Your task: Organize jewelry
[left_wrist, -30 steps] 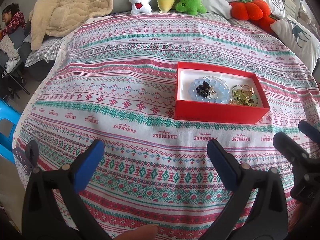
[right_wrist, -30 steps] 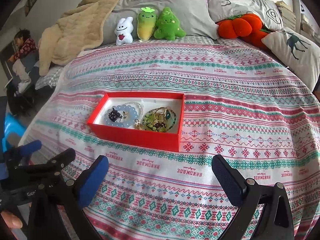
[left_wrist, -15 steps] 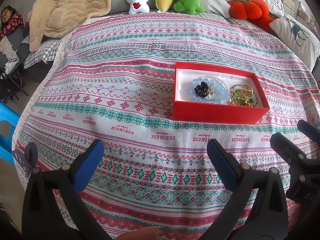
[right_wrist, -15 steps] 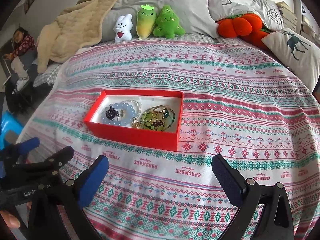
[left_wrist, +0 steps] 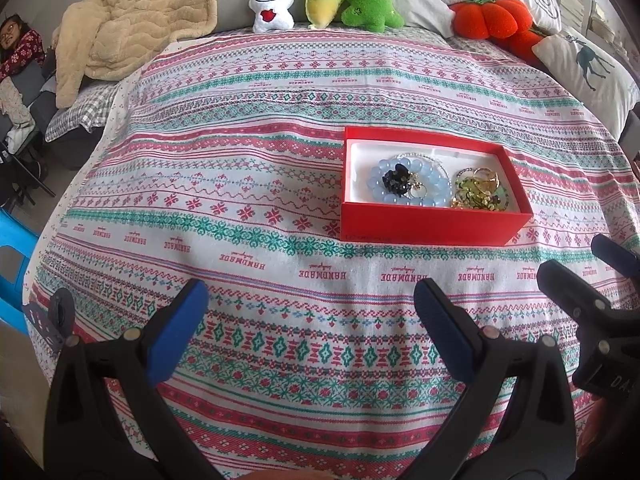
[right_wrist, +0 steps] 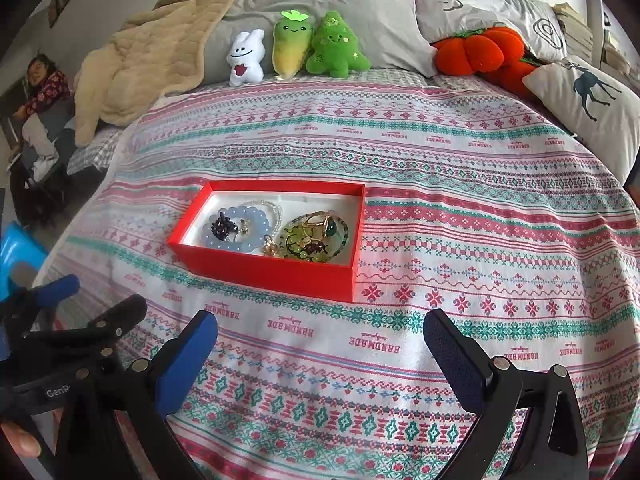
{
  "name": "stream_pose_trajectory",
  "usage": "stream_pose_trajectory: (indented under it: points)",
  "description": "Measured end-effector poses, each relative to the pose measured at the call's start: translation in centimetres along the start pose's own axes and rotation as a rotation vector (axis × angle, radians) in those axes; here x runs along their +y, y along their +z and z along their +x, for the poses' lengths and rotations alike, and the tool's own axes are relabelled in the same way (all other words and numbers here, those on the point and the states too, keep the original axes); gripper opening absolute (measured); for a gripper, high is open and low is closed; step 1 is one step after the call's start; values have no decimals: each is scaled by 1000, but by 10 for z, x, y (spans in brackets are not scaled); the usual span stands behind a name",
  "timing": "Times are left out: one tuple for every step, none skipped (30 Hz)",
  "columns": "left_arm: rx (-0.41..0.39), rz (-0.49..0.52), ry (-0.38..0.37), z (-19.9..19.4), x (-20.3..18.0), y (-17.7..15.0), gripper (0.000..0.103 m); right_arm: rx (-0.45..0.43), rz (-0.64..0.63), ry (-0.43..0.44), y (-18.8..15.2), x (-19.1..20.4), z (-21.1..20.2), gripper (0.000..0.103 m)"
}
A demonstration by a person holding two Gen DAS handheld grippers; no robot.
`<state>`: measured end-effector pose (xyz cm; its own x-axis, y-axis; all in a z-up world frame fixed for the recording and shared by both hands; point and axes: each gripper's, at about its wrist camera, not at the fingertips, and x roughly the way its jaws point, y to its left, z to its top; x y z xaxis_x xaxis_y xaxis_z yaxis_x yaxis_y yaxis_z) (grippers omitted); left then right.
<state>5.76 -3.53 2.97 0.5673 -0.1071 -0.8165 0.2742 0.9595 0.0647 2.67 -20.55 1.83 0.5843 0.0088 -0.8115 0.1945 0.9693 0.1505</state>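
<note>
Both hand-held grippers hover low over the patterned bedspread (left_wrist: 248,152), short of the red box (right_wrist: 272,272) that holds the jewelry; the left gripper (left_wrist: 308,316) has its blue-padded fingers spread wide with nothing between them, and the right gripper (right_wrist: 320,344) is likewise spread and empty. The box sits flat on the cover, ahead and to the right in the left wrist view, ahead and slightly left in the right wrist view. Inside its white lining, a pale blue bead bracelet (right_wrist: 240,228) with a small dark bead cluster lying in its ring occupies the left half, and a heap of green beads, gold rings and a green-stoned ring (right_wrist: 316,234) fills the right half, the two groups touching or nearly so. The likely trouble is tangling — a pinch into the heap could lift several linked pieces at once, or drag a thin chain out over the wall. The box looks light and rests on soft bedding, so a finger pressing its rim could tip or slide it and spill the contents into the busy pattern, where small rings would be hard to find. Readable writing: "HANDMADE", woven upside down in red along the bedspread bands, and on the neighbouring gripper's body partial lettering, "Gen" in one view and "DA" in the other.
</note>
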Motion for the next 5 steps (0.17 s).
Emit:
stream_pose_trajectory:
  points:
    - [1,0,0,0,0,0,102,1,0,0,0,0,0,103]
    - [2,-1,-1,0,0,0,102,2,-2,0,0,0,0,103]
    - [3,-1,-1,0,0,0,102,2,-3,0,0,0,0,103]
    - [3,-1,-1,0,-1,0,102,3,-5,0,0,1,0,103]
    - [3,-1,-1,0,-1,0,102,3,-6,0,0,1,0,103]
